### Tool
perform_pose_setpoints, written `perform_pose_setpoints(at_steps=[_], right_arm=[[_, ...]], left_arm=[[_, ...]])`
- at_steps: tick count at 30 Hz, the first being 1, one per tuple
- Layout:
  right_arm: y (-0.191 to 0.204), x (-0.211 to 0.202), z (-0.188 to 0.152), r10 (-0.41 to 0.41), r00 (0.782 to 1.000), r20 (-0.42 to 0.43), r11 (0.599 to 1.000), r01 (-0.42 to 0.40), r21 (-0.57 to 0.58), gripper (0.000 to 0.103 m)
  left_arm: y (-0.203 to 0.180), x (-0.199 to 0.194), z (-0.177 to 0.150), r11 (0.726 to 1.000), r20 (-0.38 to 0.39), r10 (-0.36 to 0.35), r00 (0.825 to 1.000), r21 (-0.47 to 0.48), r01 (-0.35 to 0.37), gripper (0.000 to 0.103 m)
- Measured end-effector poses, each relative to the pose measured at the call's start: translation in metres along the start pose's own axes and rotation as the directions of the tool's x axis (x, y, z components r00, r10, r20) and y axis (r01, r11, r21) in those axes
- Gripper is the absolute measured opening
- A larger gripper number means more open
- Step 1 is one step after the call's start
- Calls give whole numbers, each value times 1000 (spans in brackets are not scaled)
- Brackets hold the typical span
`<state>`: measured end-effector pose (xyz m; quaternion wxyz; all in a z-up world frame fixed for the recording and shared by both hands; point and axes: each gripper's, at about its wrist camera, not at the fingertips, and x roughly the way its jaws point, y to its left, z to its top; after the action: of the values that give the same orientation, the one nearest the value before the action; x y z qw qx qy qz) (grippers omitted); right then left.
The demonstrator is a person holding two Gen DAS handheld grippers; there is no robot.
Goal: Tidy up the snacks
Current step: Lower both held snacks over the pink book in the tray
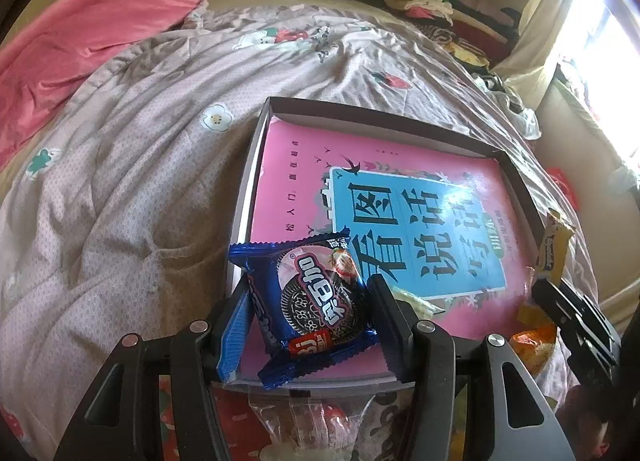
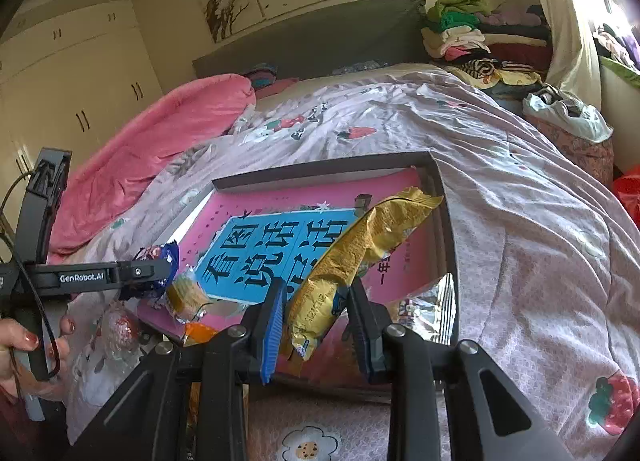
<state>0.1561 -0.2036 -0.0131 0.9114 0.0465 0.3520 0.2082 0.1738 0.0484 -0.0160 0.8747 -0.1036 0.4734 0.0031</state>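
Note:
My left gripper [image 1: 310, 297] is shut on a blue Oreo packet [image 1: 316, 297], held over the near left corner of a shallow dark box [image 1: 276, 109] lined with a pink and blue book cover. In the right wrist view the left gripper [image 2: 162, 271] shows side-on with the blue Oreo packet [image 2: 168, 257]. My right gripper [image 2: 318, 297] is shut on a crumpled yellow snack bag [image 2: 360, 245], which sticks up over the box [image 2: 320, 171]. The left wrist view catches the right gripper [image 1: 550, 287] with the yellow bag [image 1: 554, 245] at the box's right edge.
The box lies on a bed with a flowered quilt [image 2: 520, 221]. Loose snacks sit at its near edge: a biscuit pack [image 2: 186, 295], an orange pack [image 2: 200, 331], a silver pack [image 2: 432, 305], a clear-wrapped sweet [image 2: 120, 329]. A person's hand [image 2: 24, 345] holds the left gripper's handle.

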Motion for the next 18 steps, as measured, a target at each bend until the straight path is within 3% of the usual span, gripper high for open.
perform_pose_setpoints(at_steps=[18], right_arm=[[1,1,-2,2,1000,-12,1000,-2,-11,32]], left_arm=[[-1,10,4,1000,-23,8,1000,6,-8,58]])
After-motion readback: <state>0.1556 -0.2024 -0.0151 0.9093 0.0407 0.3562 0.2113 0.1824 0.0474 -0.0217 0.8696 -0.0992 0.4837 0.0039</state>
